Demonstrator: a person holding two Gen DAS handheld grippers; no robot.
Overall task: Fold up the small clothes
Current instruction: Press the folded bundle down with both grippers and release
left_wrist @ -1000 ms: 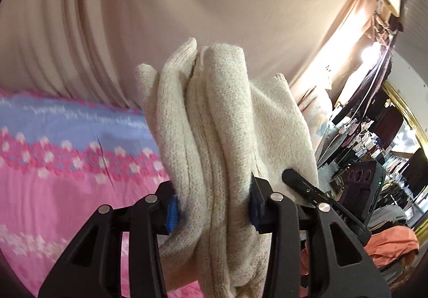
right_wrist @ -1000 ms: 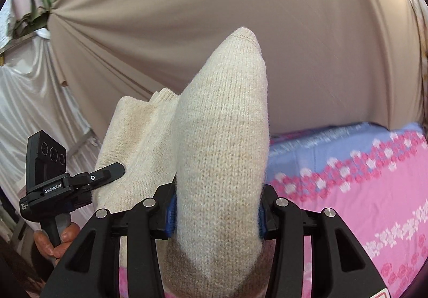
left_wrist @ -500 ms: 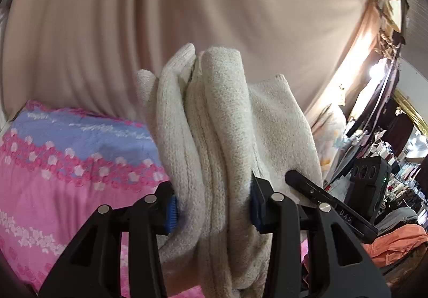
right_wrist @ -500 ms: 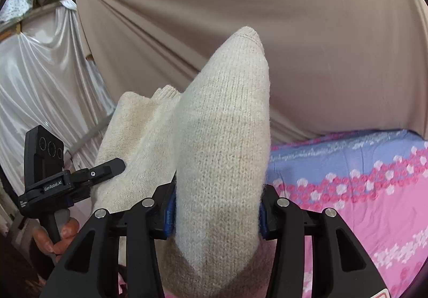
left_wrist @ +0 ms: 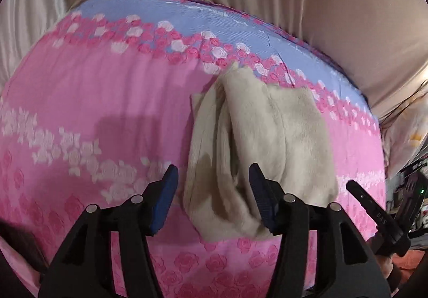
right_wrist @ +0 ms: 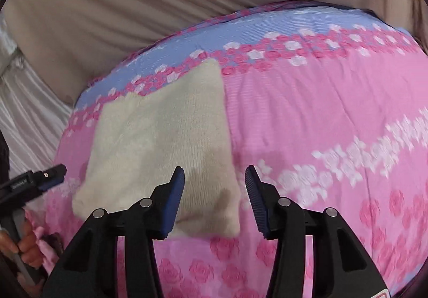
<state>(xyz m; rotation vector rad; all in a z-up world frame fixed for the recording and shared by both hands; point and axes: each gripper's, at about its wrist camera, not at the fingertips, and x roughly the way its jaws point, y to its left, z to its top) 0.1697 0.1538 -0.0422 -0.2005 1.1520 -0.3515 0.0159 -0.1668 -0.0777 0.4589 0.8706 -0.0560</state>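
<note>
While my left gripper (left_wrist: 212, 185) opens around the folded cream knit (left_wrist: 256, 148) on the pink bedspread (left_wrist: 93, 100), my right gripper (right_wrist: 214, 185) hangs open, gripping nothing.

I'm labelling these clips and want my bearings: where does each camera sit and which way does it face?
Left wrist: on the left gripper, angled down at the cream knit garment on the pink bedspread; its jaws are opening, clear of the cloth.
Right wrist: on the right gripper, angled down likewise; a hand shows at left.
Shared: the garment, the bedspread, the beige curtain.
</note>
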